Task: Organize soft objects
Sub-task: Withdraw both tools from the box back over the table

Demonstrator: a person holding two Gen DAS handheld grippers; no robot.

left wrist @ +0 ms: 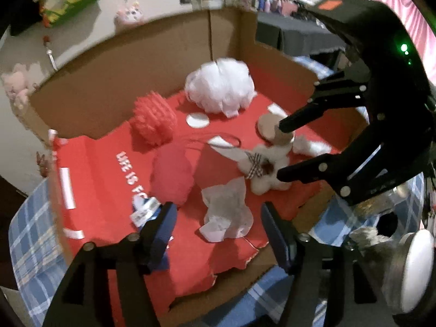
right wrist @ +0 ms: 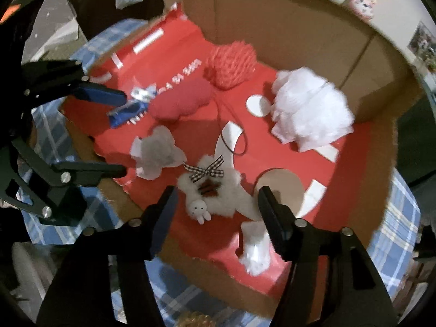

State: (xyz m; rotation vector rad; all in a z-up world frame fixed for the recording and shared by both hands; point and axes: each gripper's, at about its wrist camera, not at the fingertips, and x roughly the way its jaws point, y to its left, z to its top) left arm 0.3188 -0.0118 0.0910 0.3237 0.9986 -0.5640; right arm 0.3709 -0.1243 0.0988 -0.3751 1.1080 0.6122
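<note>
Soft things gathered in red-lined cardboard box [right wrist: 286, 19]; both tools wide, empty: left tool [left wrist: 218, 219] over crumpled tissue [left wrist: 226, 212], right tool [right wrist: 215, 204] over fluffy bunny [right wrist: 209, 190].

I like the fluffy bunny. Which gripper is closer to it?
Right. The right gripper hangs open directly over the bunny; the left gripper is off to one side, over the tissue.
</note>
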